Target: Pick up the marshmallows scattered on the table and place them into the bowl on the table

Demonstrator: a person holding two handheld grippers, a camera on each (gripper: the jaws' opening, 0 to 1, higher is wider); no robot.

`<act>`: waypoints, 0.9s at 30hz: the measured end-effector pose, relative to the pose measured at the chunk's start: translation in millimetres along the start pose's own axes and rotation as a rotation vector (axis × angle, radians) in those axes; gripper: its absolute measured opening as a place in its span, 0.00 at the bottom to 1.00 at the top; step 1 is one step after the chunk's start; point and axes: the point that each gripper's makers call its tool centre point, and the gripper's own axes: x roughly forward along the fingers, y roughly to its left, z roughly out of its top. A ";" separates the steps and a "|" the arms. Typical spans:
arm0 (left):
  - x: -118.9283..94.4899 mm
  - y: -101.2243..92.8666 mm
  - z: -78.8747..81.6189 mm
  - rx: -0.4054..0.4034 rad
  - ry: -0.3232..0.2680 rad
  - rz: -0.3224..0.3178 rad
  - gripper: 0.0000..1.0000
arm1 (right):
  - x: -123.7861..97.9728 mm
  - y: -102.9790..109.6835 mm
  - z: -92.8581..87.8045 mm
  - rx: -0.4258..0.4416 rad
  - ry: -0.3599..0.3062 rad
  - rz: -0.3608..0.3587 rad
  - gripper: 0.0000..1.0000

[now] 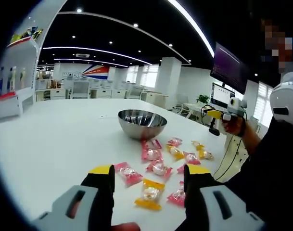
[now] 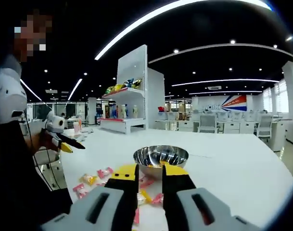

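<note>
left gripper view | left gripper (image 1: 150,177) open over marshmallows (image 1: 158,168) | right gripper (image 2: 149,177) open, empty | bowl (image 1: 142,123) mid-table

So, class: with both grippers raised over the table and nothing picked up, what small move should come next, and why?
Probably lower the left gripper onto the yellow-wrapped marshmallow lying between its open jaws. It is the nearest packet, the metal bowl looks empty, and the right gripper holds nothing, its jaws only narrowly apart.
</note>
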 end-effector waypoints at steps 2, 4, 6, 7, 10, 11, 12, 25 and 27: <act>1.6 -2.2 2.3 0.009 0.000 -0.003 0.58 | -4.1 0.6 5.2 -0.004 -0.020 -0.004 0.20; 2.8 -6.5 3.4 0.026 0.003 -0.012 0.58 | -6.6 2.6 5.9 -0.019 -0.022 -0.001 0.20; 3.1 -11.3 3.8 0.037 0.001 -0.023 0.57 | -7.4 6.8 -2.7 -0.029 0.024 0.024 0.21; 3.5 -13.5 2.7 0.039 0.004 -0.030 0.57 | -7.0 8.9 -8.1 -0.052 0.046 0.032 0.21; 4.7 -16.6 -4.2 0.055 0.035 -0.040 0.57 | -5.5 8.1 -14.4 -0.066 0.069 0.029 0.21; 4.8 -16.6 -5.9 0.059 0.042 -0.042 0.57 | -5.1 7.1 -15.9 -0.067 0.075 0.028 0.21; 5.0 -16.2 -7.0 0.058 0.047 -0.043 0.57 | -4.7 5.9 -17.0 -0.064 0.077 0.027 0.21; 22.8 -19.2 -42.1 0.117 0.189 -0.075 0.53 | 3.3 1.6 -37.4 -0.020 0.107 0.028 0.21; 26.1 -19.2 -45.2 0.116 0.199 -0.079 0.53 | 2.4 2.5 -40.1 -0.018 0.117 0.034 0.21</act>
